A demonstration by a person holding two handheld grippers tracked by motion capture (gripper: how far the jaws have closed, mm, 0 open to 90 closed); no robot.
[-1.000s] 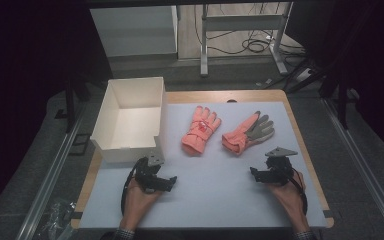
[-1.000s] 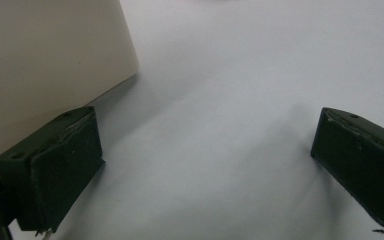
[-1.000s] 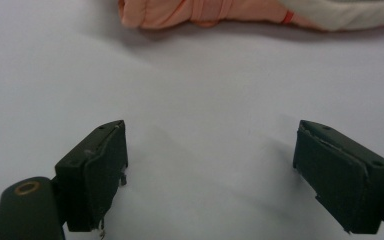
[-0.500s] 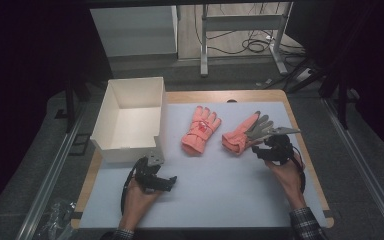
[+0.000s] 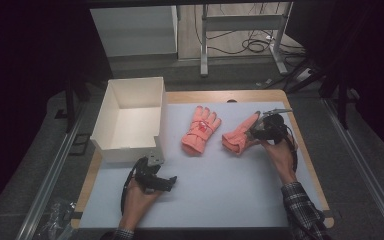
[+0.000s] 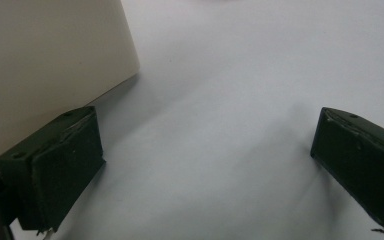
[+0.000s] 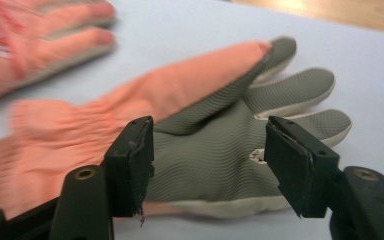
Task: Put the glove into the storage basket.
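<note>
White mat (image 5: 220,190) is covering the table, w/ a white box (image 5: 130,120) sitting at its left rear. Two orange gloves are lying mid-mat: left glove (image 5: 200,131) back-up, right glove (image 5: 240,136) w/ grey palm (image 7: 215,150) showing. Right gripper (image 5: 254,131) is hovering over the right glove's palm; its jaws have just been opening a bit again after closing, spread approx. palm-wide, pads not pressing fabric. Left gripper (image 5: 166,184) is resting on the mat just beside the box's front corner, jaws spread wide, nothing btw. them.
</note>
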